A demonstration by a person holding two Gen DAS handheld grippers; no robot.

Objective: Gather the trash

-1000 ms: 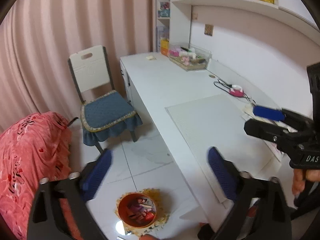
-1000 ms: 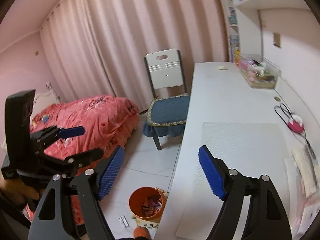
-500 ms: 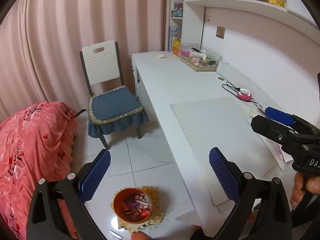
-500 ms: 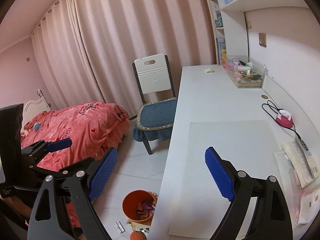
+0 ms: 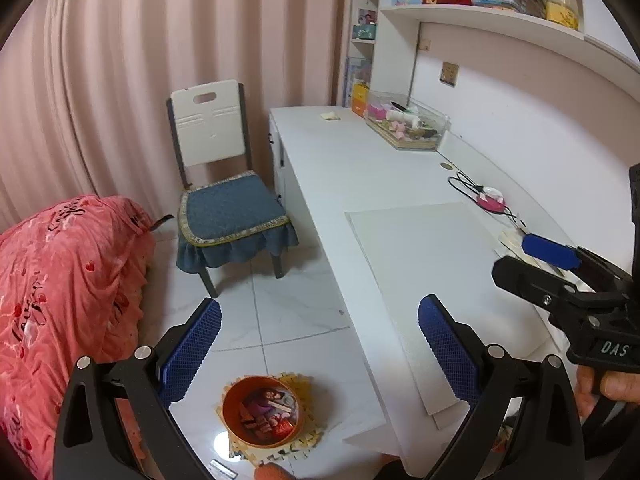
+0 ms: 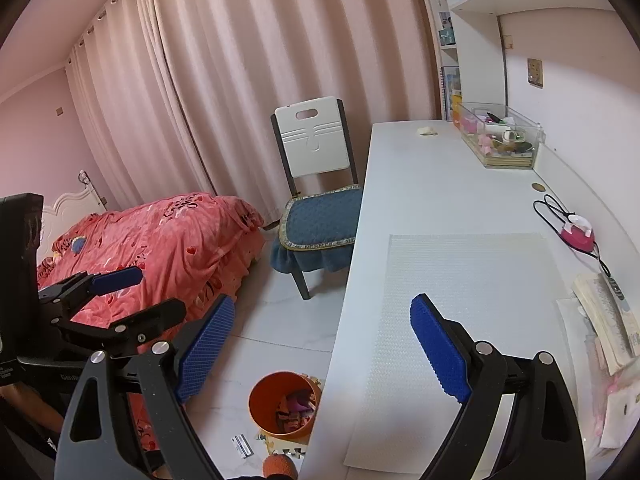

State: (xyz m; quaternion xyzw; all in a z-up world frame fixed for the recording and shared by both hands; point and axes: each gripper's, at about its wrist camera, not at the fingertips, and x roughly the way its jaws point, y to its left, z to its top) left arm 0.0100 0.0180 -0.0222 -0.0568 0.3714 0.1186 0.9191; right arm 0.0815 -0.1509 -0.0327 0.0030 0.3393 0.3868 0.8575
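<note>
The right gripper (image 6: pixel 320 344) has just been opening; its blue pads (image 6: pixel 438 350) now stand wider apart than a second ago, with nothing between them. The left gripper's (image 5: pixel 316 352) view has rolled level, so the desk (image 5: pixel 360 168) and chair (image 5: pixel 224 184) sit less tilted than before.

Pink curtains (image 6: pixel 168 92), white desk (image 5: pixel 360 168), seemingly tiled floor (image 5: pixel 288 320)

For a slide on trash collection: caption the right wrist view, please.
Open right claw hovers empty over the white desk's edge, above the orange trash bin on the floor.
</note>
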